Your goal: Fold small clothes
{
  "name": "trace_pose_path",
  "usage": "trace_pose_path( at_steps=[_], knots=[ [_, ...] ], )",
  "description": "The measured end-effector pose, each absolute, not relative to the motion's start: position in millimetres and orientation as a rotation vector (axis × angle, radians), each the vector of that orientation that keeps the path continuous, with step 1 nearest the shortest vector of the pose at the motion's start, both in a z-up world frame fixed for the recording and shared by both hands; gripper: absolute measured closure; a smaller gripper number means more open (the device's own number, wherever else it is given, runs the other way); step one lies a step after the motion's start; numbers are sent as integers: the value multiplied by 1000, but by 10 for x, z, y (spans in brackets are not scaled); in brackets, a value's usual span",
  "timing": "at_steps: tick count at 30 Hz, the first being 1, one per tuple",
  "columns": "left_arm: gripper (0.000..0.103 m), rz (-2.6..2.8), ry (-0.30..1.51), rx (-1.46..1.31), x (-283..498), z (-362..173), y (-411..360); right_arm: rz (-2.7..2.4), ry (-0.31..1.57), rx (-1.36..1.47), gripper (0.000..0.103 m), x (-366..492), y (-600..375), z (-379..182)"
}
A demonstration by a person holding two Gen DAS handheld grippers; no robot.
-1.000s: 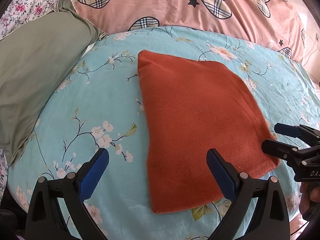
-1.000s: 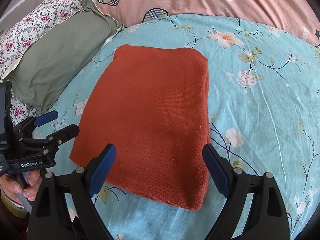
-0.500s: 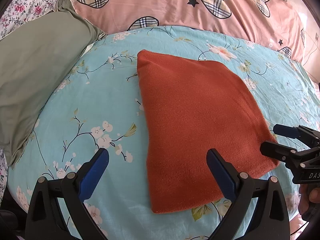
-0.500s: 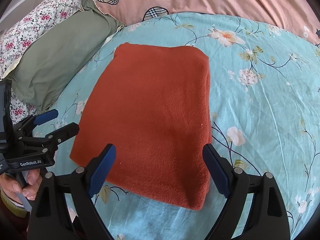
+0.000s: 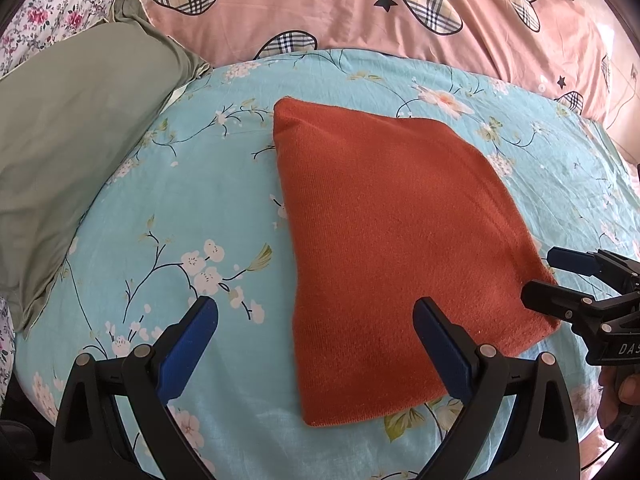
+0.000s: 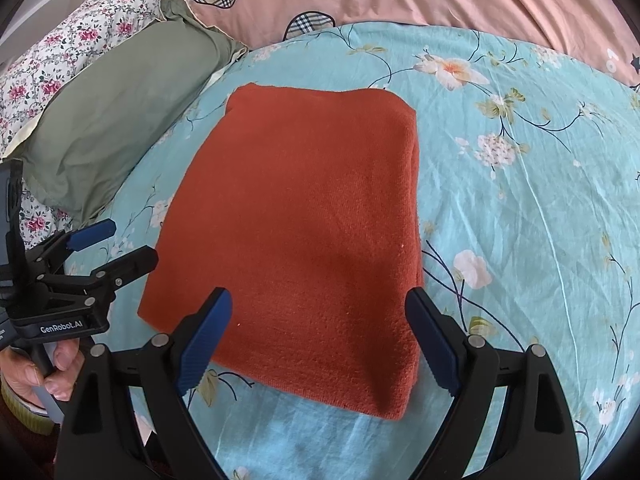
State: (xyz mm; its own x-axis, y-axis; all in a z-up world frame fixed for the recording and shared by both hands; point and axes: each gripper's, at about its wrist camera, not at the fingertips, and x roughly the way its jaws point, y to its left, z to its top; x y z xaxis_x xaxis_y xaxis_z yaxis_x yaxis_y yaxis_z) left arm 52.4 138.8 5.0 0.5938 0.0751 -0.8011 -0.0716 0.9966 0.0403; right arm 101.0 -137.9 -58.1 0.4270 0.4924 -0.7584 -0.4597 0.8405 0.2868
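Folded orange cloth (image 5: pixel 392 248) on floral turquoise bedsheet (image 5: pixel 192 200), beside green pillow (image 5: pixel 68 152).

Bright, even daylight in both views; strongest at upper right of left-wrist view, washing out pink bedding (image 5: pixel 580 52). Soft shadow across near part of orange cloth (image 6: pixel 360 280). Focus sharp at centre. Heavy fisheye curvature, black vignette in the corners. No motion blur.

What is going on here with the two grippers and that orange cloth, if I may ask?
A person holds a gripper in each hand over a bed. A rust-orange garment lies flat on the blue floral sheet, already folded into a neat rectangle. The left gripper and right gripper are both open near its closest edge, holding nothing.
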Motion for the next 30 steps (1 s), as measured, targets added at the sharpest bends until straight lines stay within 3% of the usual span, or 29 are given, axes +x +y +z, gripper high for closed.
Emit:
trace_pose_path(
  at_steps=[30],
  knots=[
    [5, 71, 944, 8, 556, 38, 1395, 603, 973, 33, 15, 1044, -1377, -601]
  ],
)
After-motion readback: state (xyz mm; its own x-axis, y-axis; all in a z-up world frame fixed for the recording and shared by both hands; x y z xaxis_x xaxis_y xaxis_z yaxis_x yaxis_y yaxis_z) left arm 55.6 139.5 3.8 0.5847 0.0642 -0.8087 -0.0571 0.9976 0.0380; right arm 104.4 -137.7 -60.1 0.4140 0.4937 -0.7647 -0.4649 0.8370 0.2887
